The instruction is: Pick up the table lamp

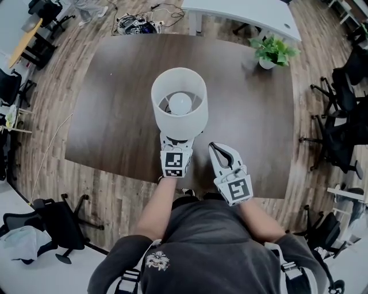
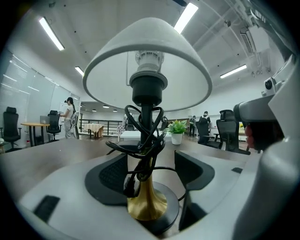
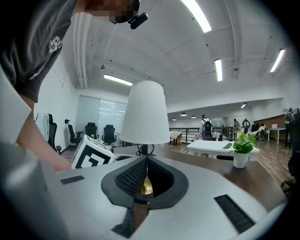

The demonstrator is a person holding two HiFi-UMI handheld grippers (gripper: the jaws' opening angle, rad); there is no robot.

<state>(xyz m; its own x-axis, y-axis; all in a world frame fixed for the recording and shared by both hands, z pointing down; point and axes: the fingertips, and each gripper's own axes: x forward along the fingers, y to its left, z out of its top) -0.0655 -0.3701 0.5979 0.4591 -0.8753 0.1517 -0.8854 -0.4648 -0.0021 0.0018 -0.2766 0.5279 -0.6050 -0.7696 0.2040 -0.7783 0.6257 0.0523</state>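
Table lamp (image 1: 179, 125) stands on the dark brown table (image 1: 115, 103), close to the edge on my side, and my left gripper (image 1: 176, 143) has it between its jaws. These jaws are spread apart. The brass foot (image 2: 146, 202) and the thin black stem rise in the gap, and I see free space between the stem and each pad. A black cord (image 2: 140, 136) is wound many times around the stem. Seen from my head, the white shade covers the jaw tips, and the bulb (image 1: 180, 103) shows inside it.

My right gripper (image 1: 214, 148) is at 4 o'clock from the left one, just beside it and over the same edge. Its jaws are pressed together at the tips and hold nothing.

Each gripper carries a cube (image 1: 175, 163) with black-and-white square markers, without letters.

At 1 o'clock, near the far corner of the table, is a green plant (image 1: 272, 51) in a white pot. Around the table are a wooden plank floor (image 1: 313, 69), black office chairs (image 1: 339, 126), and a white table (image 1: 241, 11) at 12 o'clock. Long light strips (image 2: 51, 33) hang on the white ceiling.

My grey shirt has a small light emblem (image 1: 156, 259), too small to read.
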